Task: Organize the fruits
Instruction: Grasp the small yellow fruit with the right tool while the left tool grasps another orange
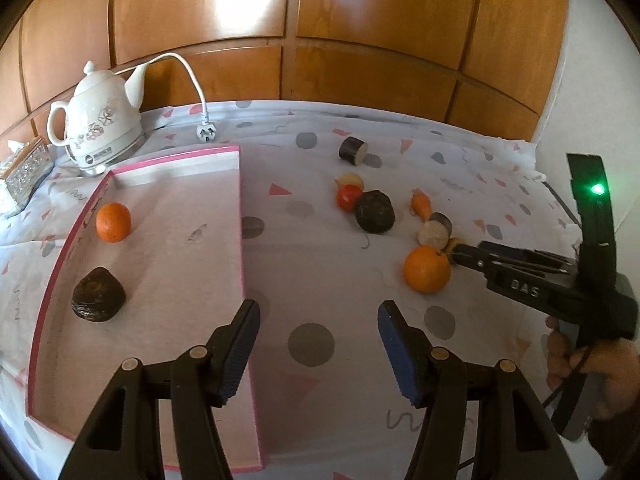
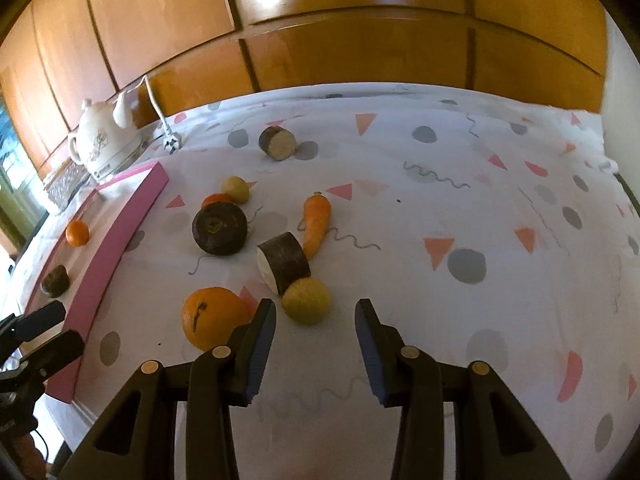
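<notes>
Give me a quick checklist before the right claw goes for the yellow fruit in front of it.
1. Right claw open and empty: ok.
2. Yellow fruit just ahead of the fingers: ok.
3. Fruit free of neighbours: not ok, the dark cut cylinder touches it.
4. Big orange clear of the fingers: not ok, it sits against one.
5. Room in the pink tray: ok.
6. Left claw out of the way: ok.

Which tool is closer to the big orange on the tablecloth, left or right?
Right. The right tool is open with its tip beside the big orange; the left tool, open and empty, sits back by the pink tray's edge.
</notes>
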A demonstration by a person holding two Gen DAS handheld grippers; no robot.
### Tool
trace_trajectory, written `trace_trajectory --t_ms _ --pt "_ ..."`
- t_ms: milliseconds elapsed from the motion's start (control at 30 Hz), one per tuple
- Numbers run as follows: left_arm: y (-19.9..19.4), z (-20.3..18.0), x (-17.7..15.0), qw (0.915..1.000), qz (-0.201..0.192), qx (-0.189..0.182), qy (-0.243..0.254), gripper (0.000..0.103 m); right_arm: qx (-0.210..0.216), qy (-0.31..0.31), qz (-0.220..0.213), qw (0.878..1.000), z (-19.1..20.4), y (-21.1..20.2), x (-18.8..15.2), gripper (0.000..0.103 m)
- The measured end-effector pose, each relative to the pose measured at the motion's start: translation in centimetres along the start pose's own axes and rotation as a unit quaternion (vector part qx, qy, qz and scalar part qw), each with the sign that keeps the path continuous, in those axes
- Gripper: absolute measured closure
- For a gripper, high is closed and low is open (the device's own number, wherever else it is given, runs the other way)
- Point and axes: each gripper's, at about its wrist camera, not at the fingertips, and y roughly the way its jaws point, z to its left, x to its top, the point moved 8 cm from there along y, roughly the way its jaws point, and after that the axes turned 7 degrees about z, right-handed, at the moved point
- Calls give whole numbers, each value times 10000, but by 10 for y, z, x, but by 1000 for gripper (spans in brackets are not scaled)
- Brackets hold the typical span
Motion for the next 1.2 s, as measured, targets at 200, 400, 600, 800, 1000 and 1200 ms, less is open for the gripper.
trace_trajectory --t_ms 200,400,600,800,1000,1200 --pt "1 -4 2 10000 -23 -62 24 38 -165 -403 -4 9991 6 9 6 64" --pt "8 -10 6 9998 55 -189 30 38 -356 -779 4 9963 7 18 4 75" --pt "21 -23 11 9994 127 -296 140 38 -489 -339 -144 9981 -15 13 3 75" --pt "34 -42 14 9980 244 -481 319 38 -351 -92 -194 9992 -25 13 0 75" --pt "46 -67 20 9956 291 -660 601 38 -317 -60 -229 9992 -25 13 0 75" --pt "66 -81 25 9941 420 -652 761 38 -268 -11 -245 9993 -26 12 -2 75"
